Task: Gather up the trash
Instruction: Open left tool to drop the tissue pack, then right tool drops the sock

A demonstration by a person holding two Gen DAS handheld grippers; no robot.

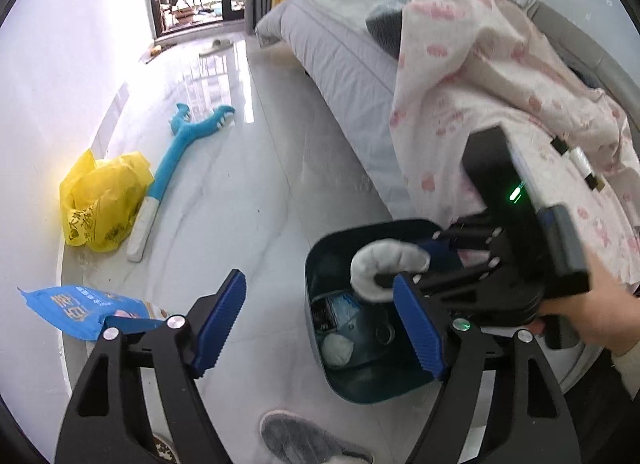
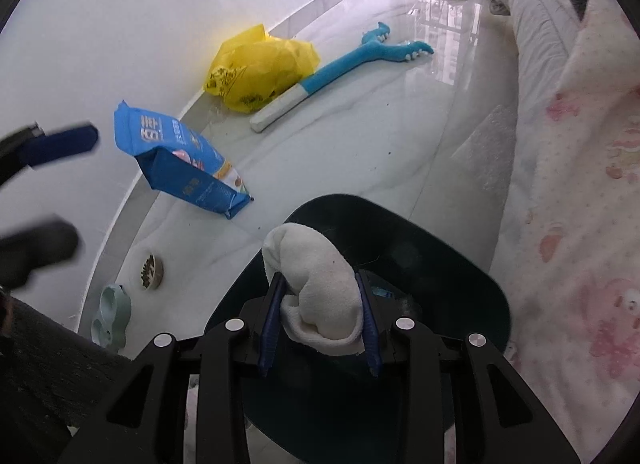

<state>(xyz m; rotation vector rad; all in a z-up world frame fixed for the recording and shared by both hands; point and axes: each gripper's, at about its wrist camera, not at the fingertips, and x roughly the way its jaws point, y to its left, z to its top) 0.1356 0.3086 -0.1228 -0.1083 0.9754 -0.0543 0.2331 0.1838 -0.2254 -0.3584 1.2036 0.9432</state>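
my right gripper (image 2: 318, 328) pinches a white sock (image 2: 316, 288) between its pads, directly above the open dark bin (image 2: 472, 276) ahead of it. my left gripper (image 1: 320, 328) is spread and empty beside the bin. if i let go while tilted, the sock could catch a pad or drape the rim instead of dropping in.

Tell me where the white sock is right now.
The sock is pinched in the right tool, over the open dark bin beside the bed.
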